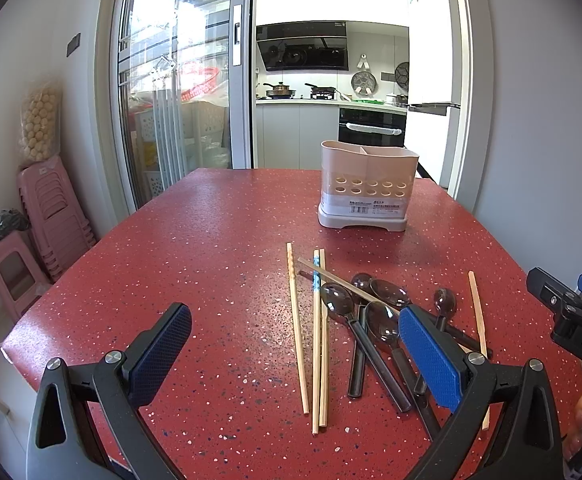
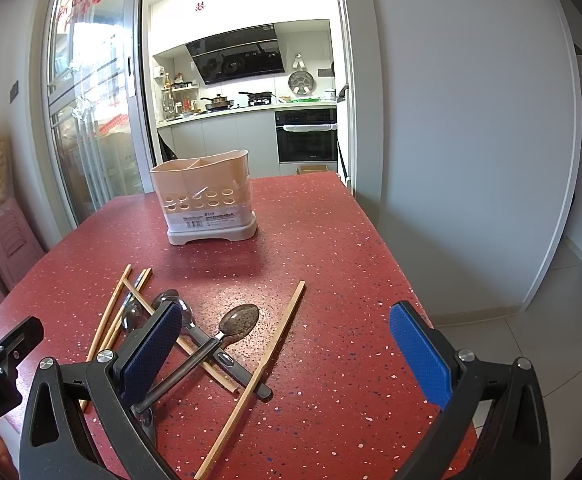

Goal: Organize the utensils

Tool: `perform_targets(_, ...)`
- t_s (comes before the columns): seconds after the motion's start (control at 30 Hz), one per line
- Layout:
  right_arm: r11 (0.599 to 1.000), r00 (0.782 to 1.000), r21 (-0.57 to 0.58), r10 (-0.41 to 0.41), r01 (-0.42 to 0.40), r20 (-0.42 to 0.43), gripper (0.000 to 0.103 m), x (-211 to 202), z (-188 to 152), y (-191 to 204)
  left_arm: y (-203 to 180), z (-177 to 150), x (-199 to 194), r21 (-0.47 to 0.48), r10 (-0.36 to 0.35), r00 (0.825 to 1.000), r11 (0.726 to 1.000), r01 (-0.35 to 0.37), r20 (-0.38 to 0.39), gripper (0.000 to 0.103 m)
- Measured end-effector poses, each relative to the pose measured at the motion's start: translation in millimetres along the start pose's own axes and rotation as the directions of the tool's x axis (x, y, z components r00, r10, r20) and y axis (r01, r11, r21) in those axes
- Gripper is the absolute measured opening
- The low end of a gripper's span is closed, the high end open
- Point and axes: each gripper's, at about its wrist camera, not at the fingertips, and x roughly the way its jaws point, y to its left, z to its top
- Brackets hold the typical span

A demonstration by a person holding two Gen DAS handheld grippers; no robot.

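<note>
Speckled red stone tabletop carries our work. We hold the left gripper and the right gripper spread wide, blue ribbed pads gripping nothing. Slim wooden chopsticks and glossy dark plastic spoons lie crossed in a loose pile near us. Farther back stands the pale perforated utensil holder, divided into compartments; we cannot see its contents.

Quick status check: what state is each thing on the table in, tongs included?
Left tongs: open, empty.
Right tongs: open, empty.
Utensil holder: upright, looks empty.
Chopsticks: loose, flat on table.
Spoons: piled, overlapping, one chopstick across them.
Lone chopstick: lying across a spoon handle.
</note>
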Motion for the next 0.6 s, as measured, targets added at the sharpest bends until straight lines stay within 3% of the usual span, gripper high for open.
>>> perform_targets(0.6,1.000,1.000,-0.001,-0.001,0.001,-0.001,0.103,0.1,0.1,0.2,-2.3,0.2,0.4,0.000,-0.001,1.000,1.000,0.001,-0.006,0.103)
